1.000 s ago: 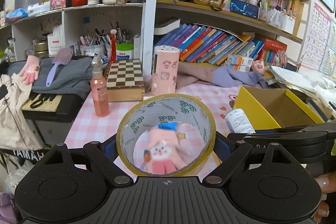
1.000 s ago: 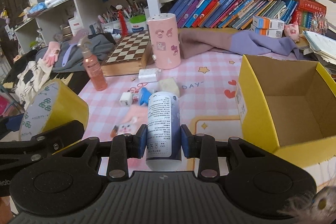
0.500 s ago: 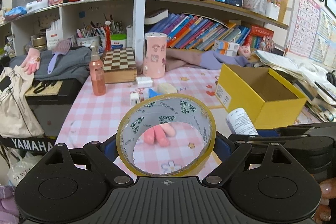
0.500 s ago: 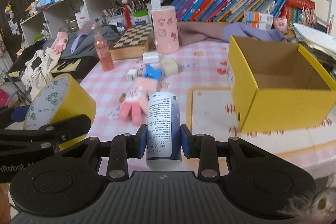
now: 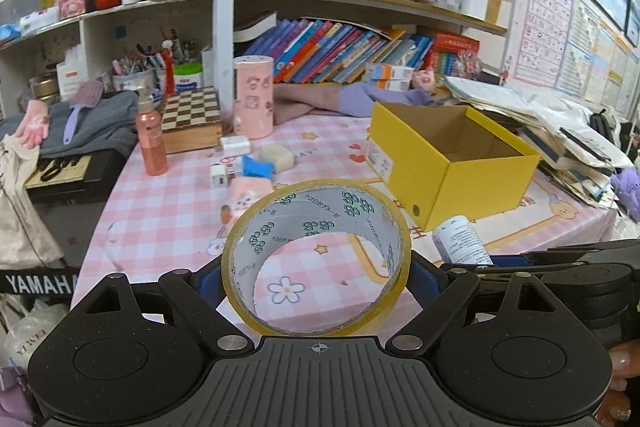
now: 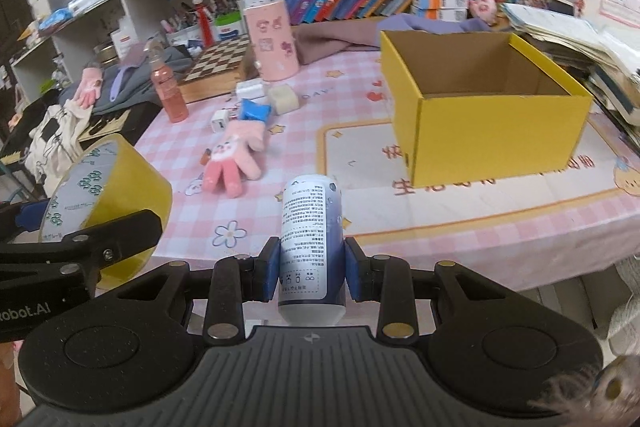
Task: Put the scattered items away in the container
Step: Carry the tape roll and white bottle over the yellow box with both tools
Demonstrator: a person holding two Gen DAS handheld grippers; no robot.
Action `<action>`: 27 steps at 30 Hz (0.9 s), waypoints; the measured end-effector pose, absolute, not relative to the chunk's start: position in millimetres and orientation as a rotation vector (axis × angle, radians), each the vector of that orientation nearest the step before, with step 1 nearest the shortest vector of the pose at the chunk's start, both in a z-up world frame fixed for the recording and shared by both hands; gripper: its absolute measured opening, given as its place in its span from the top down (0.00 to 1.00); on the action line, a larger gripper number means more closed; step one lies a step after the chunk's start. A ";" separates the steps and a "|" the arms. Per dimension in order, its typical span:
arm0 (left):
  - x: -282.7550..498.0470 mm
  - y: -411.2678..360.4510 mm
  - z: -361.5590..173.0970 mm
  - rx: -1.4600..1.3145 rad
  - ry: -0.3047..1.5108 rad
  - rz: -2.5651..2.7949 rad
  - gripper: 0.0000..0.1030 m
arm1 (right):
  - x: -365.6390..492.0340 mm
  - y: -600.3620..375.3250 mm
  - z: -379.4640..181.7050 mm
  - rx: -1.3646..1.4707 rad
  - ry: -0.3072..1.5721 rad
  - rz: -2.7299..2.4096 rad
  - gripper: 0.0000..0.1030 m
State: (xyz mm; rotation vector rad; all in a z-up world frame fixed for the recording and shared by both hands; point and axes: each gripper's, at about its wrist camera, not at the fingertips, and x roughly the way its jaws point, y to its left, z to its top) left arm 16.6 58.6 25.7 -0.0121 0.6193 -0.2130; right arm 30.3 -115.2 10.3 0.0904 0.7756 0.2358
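While we hover above the worktop (image 6: pixel 460 239) | left hand-held gripper (image 5: pixel 316 275) clamps a tape roll (image 5: pixel 316 259) | right hand-held gripper (image 6: pixel 310 267) pinches a can (image 6: pixel 310 235) | yellow box (image 6: pixel 484 107) stands open beyond, pink glove (image 6: pixel 236 157) lying left of it.

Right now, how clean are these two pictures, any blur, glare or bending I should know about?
Left wrist view: sharp up close, the tape roll crisp in the left tool; shelf edges bow from the fisheye, corners go dark. Right wrist view: the can in the right tool is readable, the yellow box slightly soft, a blurred fuzzy patch bottom right.
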 end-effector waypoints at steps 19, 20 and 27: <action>22.4 4.2 19.3 0.025 0.631 -0.394 0.13 | 5.5 -171.2 8.3 0.129 0.786 0.076 0.70; 23.2 0.0 19.1 0.030 0.631 -0.406 0.13 | 5.4 -174.6 8.1 0.133 0.788 0.067 0.70; 32.7 -17.9 18.8 0.043 0.629 -0.441 0.13 | 9.7 -192.5 8.3 0.145 0.787 0.029 0.70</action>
